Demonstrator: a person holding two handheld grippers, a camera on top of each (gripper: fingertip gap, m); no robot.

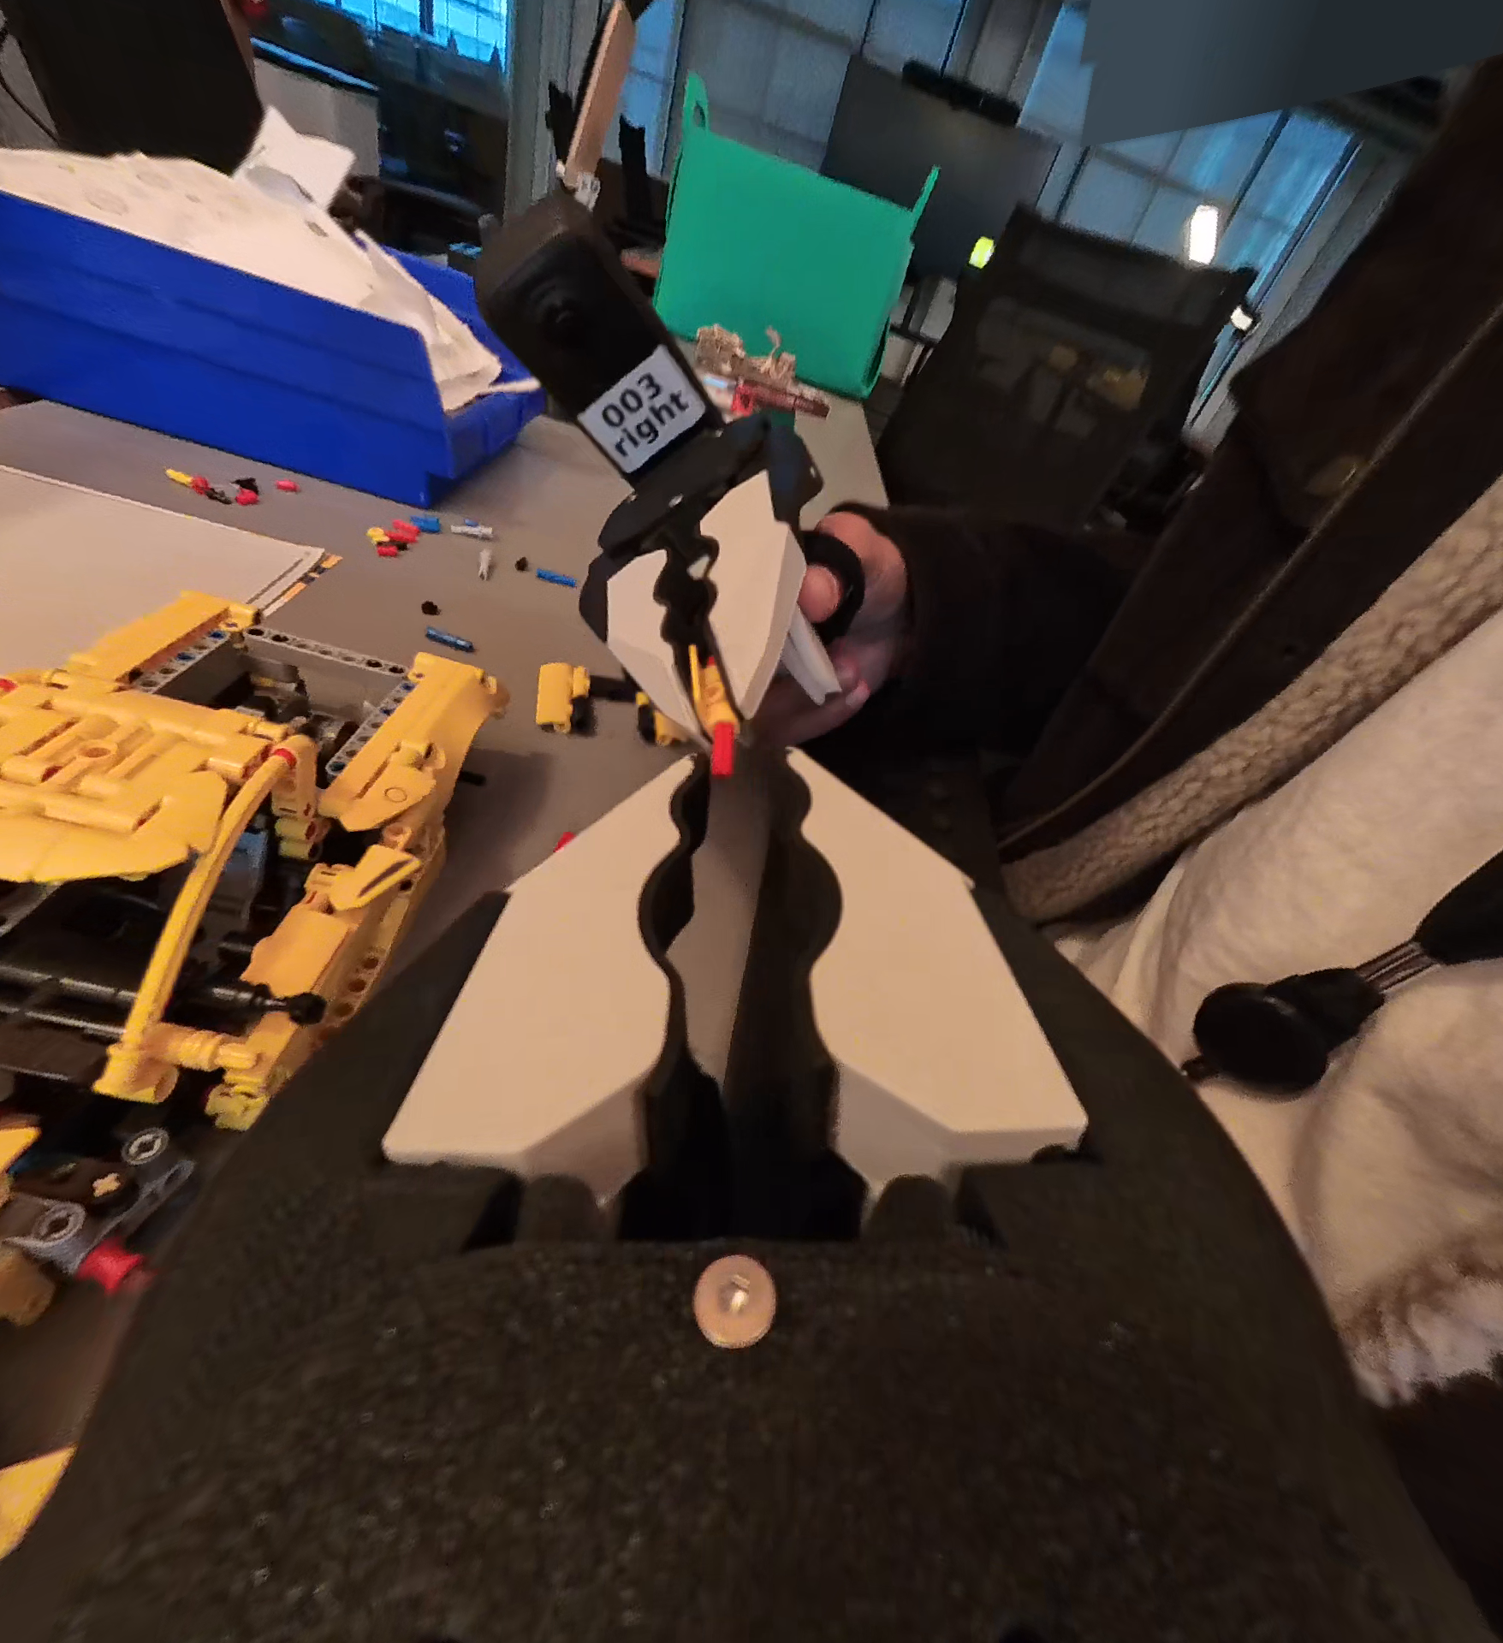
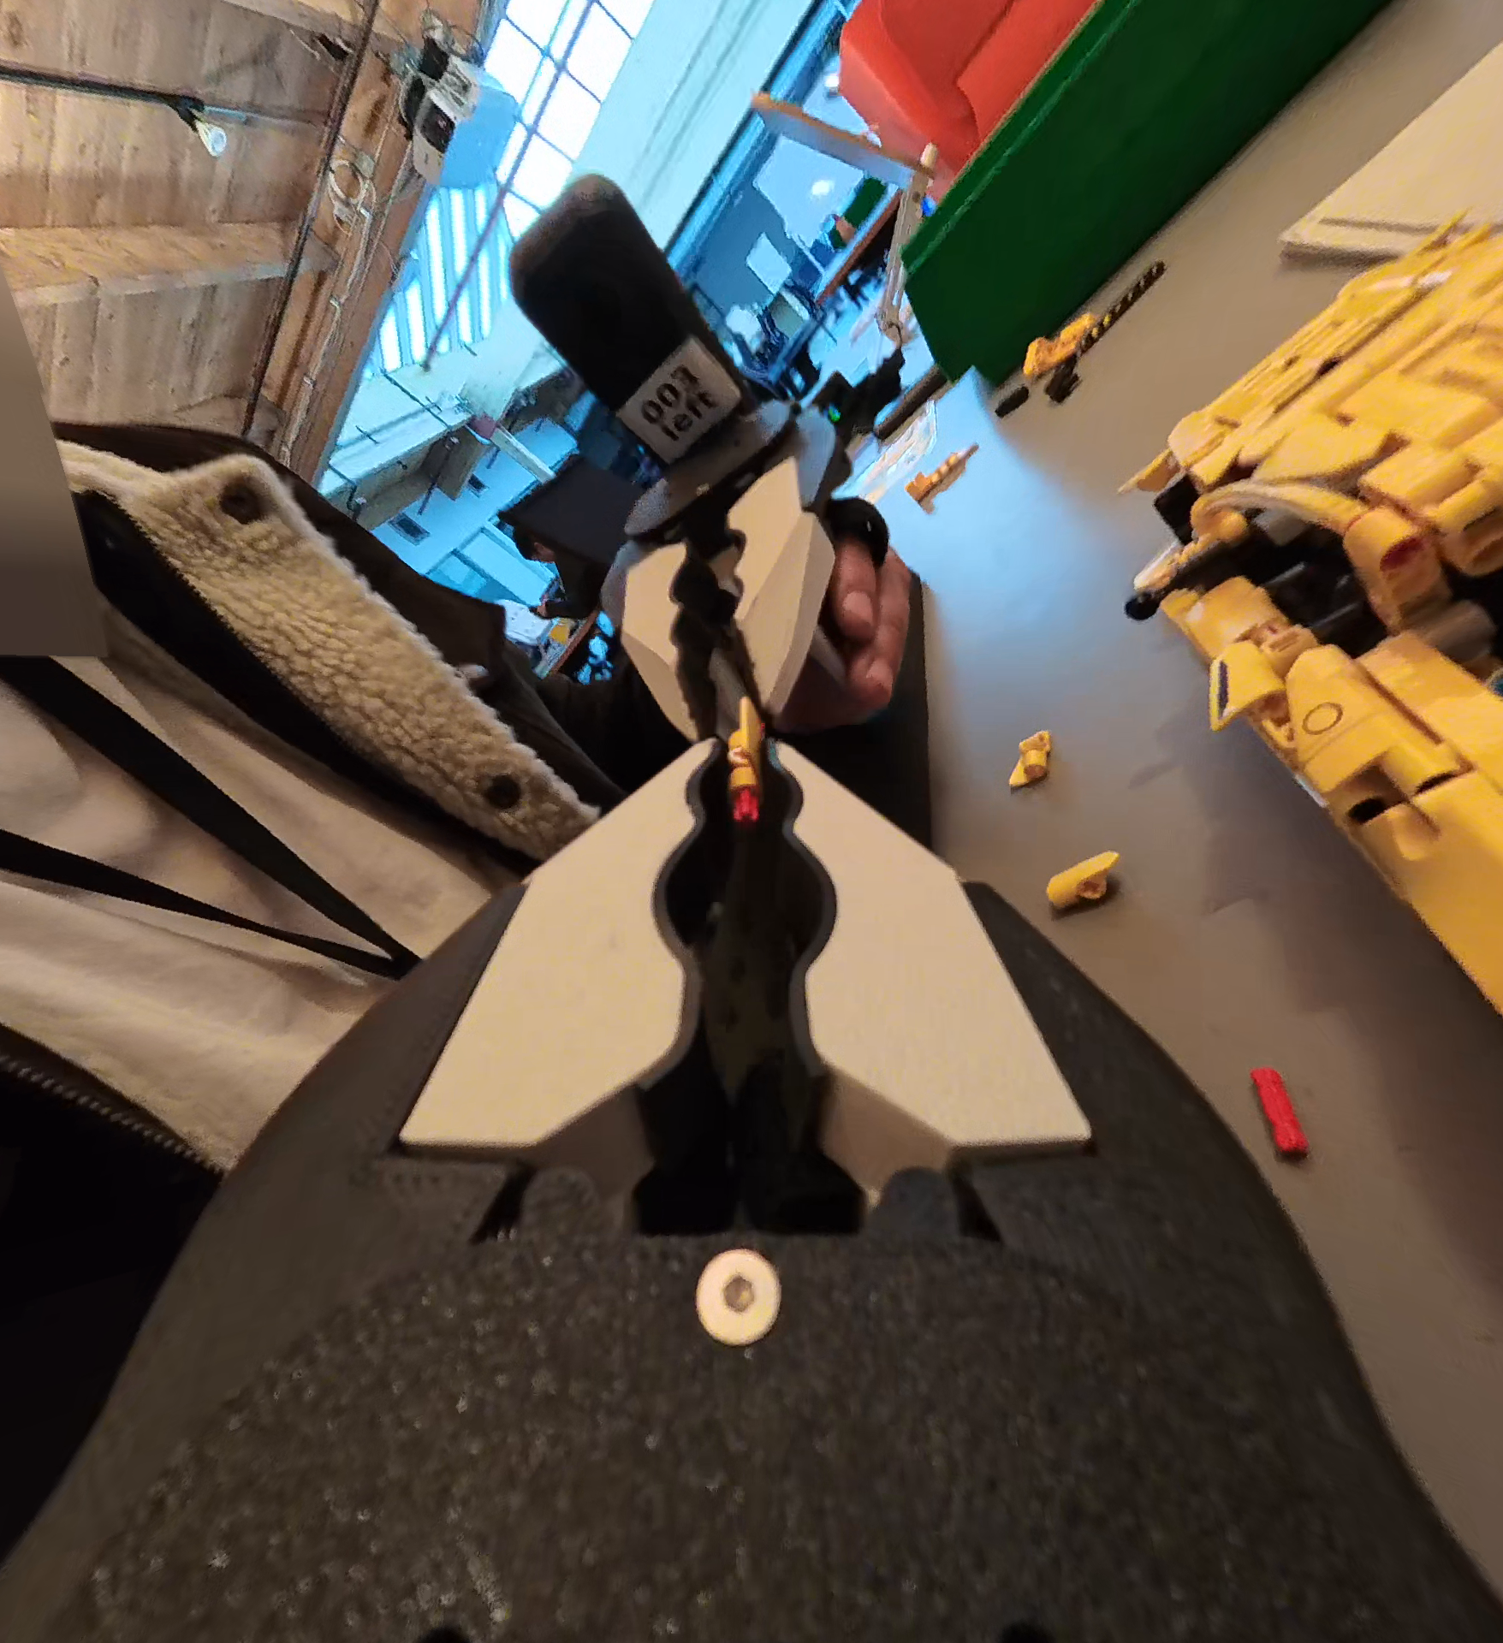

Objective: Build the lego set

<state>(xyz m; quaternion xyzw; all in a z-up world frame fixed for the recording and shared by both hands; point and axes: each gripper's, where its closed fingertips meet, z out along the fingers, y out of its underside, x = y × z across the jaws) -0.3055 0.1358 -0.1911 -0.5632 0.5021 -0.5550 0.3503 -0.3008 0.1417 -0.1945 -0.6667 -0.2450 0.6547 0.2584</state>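
My right gripper (image 2: 743,749) is shut on a small yellow connector (image 2: 745,754) with a red pin (image 2: 743,805) through it. In the left wrist view that gripper (image 1: 712,711) holds the connector (image 1: 712,692) tip to tip against my left gripper (image 1: 737,763). The red pin's end (image 1: 721,749) sits between my left fingertips, which are closed onto it. The left gripper also shows in the right wrist view (image 2: 743,711). Both are held in the air near the table's edge. The large yellow lego model (image 1: 152,800) lies on the grey table (image 1: 508,498) to the left, and also shows in the right wrist view (image 2: 1397,533).
A blue bin (image 1: 197,338) with papers stands behind the model, with an instruction booklet (image 1: 63,533) beside it. Small loose pins (image 1: 392,533) and a yellow connector (image 1: 561,698) lie on the table. A loose red pin (image 2: 1280,1111) and yellow parts (image 2: 1081,880) lie near the model. A person's fleece-lined jacket (image 2: 330,605) is close. Left and right tips are no more than a few centimetres apart.
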